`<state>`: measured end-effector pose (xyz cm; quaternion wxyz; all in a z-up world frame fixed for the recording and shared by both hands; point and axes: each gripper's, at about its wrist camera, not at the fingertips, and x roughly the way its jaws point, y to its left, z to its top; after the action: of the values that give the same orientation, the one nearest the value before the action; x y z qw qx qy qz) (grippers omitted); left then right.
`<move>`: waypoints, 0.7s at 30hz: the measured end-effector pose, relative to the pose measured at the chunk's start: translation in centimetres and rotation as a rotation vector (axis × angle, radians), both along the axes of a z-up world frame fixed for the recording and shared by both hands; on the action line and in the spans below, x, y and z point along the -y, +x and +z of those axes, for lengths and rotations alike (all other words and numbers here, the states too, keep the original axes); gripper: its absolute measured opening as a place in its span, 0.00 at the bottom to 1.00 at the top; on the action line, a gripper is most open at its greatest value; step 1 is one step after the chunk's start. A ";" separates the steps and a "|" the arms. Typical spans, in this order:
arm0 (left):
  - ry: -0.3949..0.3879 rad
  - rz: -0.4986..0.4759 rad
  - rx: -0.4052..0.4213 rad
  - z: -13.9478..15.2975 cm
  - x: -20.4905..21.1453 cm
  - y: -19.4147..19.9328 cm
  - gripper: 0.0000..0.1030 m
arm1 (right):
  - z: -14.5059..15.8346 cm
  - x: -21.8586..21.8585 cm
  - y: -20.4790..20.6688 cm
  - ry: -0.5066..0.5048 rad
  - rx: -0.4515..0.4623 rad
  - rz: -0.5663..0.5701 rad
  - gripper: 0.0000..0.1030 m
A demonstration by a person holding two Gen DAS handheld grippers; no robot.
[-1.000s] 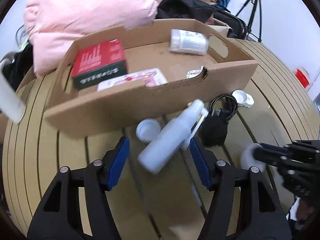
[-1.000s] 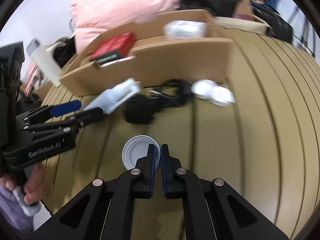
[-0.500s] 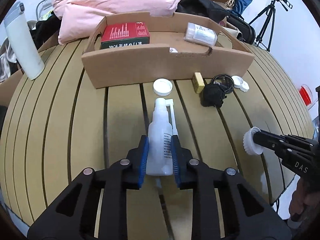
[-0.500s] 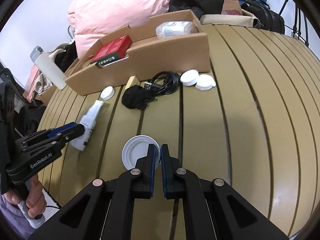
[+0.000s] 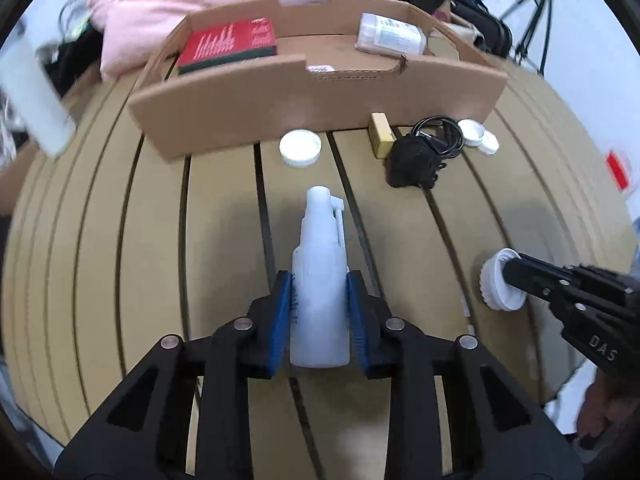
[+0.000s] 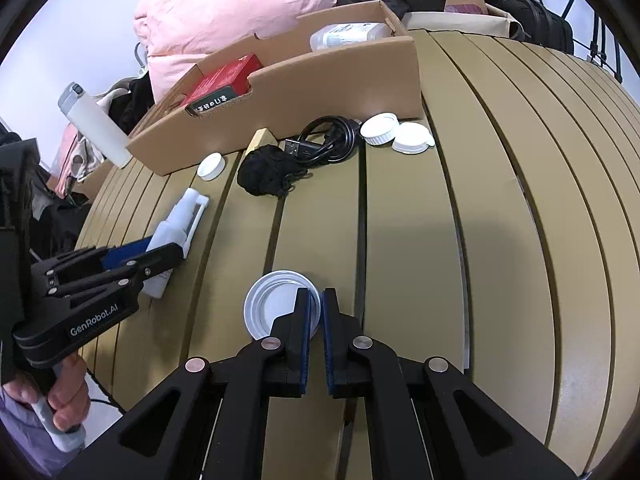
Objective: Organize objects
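My left gripper (image 5: 319,280) is shut on a white spray bottle (image 5: 320,276), nozzle pointing away toward the cardboard tray (image 5: 320,92); it also shows in the right wrist view (image 6: 176,220). My right gripper (image 6: 316,300) is shut on the rim of a white lid (image 6: 276,308), seen edge-on in the left wrist view (image 5: 498,280). The tray holds a red box (image 5: 228,42) and a white container (image 5: 390,34).
On the slatted table in front of the tray lie a white cap (image 5: 300,148), a small tan block (image 5: 380,136), a black cable with plug (image 5: 424,152) and two white lids (image 6: 396,134). A white flask (image 6: 96,124) stands at the left. Pink bedding lies behind.
My left gripper closed on the spray bottle and holds it straight ahead, low over the table. My right gripper keeps hold of the white lid, barely moved.
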<state>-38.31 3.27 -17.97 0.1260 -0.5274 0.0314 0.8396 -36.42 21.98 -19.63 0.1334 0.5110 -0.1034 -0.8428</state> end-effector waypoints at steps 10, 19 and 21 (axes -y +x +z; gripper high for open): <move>0.219 0.010 -0.096 9.3 2.1 -0.2 0.23 | 5.8 -0.7 0.2 -0.076 -0.084 0.045 0.06; 0.217 0.027 -0.012 12.2 -2.1 -14.7 0.23 | 12.0 0.6 -14.6 -0.122 -0.077 0.095 0.06; 0.189 0.028 0.012 10.5 -3.1 -17.7 0.23 | 11.6 1.2 -18.6 -0.110 -0.049 0.073 0.06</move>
<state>-55.97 6.33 -7.43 0.1638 -0.5186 -0.0561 0.8373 -55.05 20.77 -8.02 0.1946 0.4855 -0.1273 -0.8428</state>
